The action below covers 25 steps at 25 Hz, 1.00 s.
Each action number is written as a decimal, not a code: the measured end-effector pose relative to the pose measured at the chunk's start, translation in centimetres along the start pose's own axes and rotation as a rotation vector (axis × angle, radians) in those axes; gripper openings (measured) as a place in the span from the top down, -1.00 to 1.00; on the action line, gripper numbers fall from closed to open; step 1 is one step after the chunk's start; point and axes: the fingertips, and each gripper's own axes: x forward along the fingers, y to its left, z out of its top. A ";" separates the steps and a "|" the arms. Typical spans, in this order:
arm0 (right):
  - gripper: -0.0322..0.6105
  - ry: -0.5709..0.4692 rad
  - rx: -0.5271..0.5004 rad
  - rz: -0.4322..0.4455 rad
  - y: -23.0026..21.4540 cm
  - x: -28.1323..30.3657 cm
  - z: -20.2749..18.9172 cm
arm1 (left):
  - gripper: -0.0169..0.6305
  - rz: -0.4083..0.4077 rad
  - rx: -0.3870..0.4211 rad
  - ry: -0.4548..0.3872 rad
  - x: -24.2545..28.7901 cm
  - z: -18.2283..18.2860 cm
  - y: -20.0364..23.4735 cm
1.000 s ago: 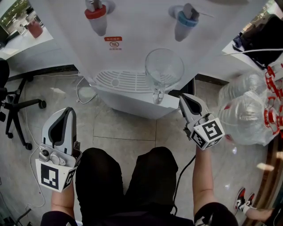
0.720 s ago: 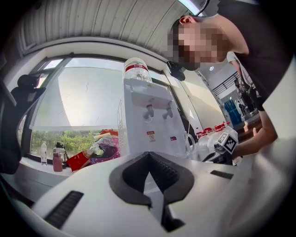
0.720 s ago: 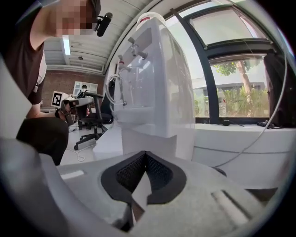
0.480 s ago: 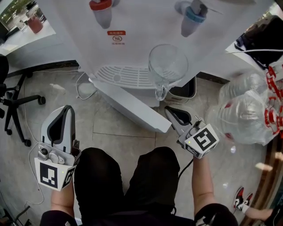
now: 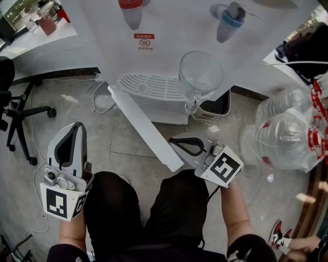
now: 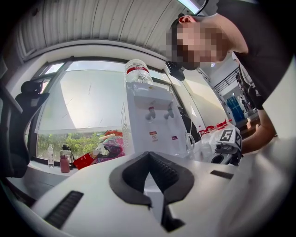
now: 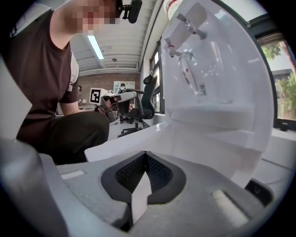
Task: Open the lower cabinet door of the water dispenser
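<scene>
In front of water dispenser (image 5: 174,25), lower cabinet door (image 5: 143,128) hangs wide; right gripper (image 5: 174,140) beside free edge, fingers pressed together, likely to drag it. Left gripper (image 5: 77,128) idle, fingers together.

No text is legible; the water dispenser's (image 5: 174,25) red label (image 5: 144,42) is too small.

One water dispenser (image 5: 174,30), one lower cabinet door (image 5: 143,128), one glass mug (image 5: 200,77) — plus one red tap (image 5: 130,10), one blue tap (image 5: 229,23).

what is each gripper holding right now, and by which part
The right gripper pinches the cabinet door near its free edge; the left gripper is shut, holding nothing.
</scene>
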 end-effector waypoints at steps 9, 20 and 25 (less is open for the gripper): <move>0.89 0.013 -0.031 0.175 2.4 3.3 2.0 | 0.92 0.051 0.039 0.018 -1.5 0.1 1.5; 0.89 0.002 -0.082 0.309 5.1 6.8 3.8 | 0.92 0.107 0.054 0.032 -3.4 0.1 3.2; 0.89 -0.010 -0.099 0.337 5.8 7.7 4.4 | 0.92 0.128 0.063 0.032 -4.1 0.3 3.8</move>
